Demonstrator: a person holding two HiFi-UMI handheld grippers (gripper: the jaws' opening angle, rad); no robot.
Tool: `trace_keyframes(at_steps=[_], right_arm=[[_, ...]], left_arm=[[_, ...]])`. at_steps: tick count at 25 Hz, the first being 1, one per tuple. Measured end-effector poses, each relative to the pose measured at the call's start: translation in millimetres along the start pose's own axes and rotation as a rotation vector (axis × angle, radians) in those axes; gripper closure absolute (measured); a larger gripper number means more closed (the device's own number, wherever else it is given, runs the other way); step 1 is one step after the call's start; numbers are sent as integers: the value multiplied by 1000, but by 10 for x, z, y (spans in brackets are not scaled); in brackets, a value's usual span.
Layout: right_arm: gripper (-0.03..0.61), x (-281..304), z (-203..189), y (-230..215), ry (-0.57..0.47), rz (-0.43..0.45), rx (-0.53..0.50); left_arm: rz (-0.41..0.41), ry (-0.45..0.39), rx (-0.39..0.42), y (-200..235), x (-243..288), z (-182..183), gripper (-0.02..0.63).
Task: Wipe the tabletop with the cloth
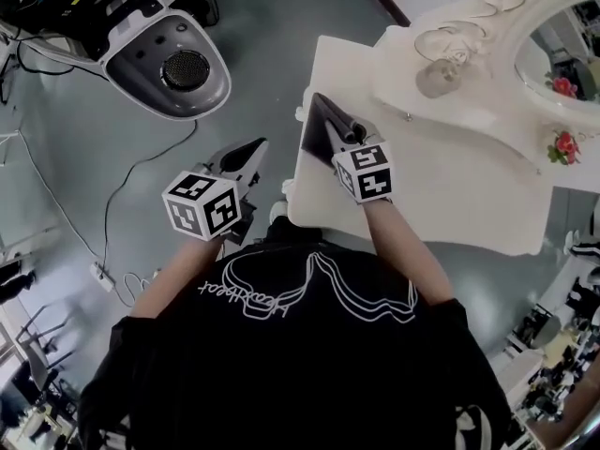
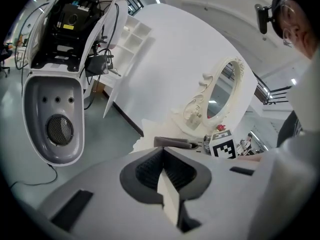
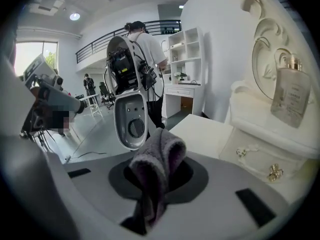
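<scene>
Tabletop (image 1: 469, 195): white dresser surface, 2 o'clock in the head view.
Machine (image 1: 173, 64): grey-white shell on the floor, 11 o'clock.
Left gripper (image 2: 162, 171): jaws pressed together on nothing, over the floor beside the table.
Right gripper (image 3: 159, 178): clamped on the cloth, above the tabletop's near-left corner.
Cloth (image 3: 159, 154): grey, folded, between the right jaws.

Even, bright indoor light from ceiling lamps (image 3: 74, 16) and a window (image 3: 30, 54); shadows soft, gripper views bowed with black corners, foreground slightly blurred.
</scene>
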State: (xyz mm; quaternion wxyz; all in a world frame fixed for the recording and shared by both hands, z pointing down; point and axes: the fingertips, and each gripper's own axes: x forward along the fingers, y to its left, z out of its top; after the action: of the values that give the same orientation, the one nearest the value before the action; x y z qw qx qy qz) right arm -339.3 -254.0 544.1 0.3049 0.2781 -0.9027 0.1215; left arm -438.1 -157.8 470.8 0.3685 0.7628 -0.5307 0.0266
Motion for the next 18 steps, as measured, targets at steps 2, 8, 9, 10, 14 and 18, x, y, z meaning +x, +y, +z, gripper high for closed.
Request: trace_keyframes(at_steps=[2,8,9,10,14,18], right_arm=[[522,19,-88,111,12,-29,-42],[522,121,-206,267,52,-99,-149],[522,112,-201,221,56,-107,-156],[522,101,-197,190,61,-113,-159],[523,82,-181,196,67,-128,-161],[523,65,-173,197,57,-146,-156]], left_arm=[[-7,10,-7,65,-89,-148,609],[-41,35,-4,215,-131,-289,609],[-48,37,0,193,-100,-260,609],[-54,38,3,176,-79,-239,609],[-71,44,15,185,-69,-211,609],[-81,53,13,209,-53,-226,609]])
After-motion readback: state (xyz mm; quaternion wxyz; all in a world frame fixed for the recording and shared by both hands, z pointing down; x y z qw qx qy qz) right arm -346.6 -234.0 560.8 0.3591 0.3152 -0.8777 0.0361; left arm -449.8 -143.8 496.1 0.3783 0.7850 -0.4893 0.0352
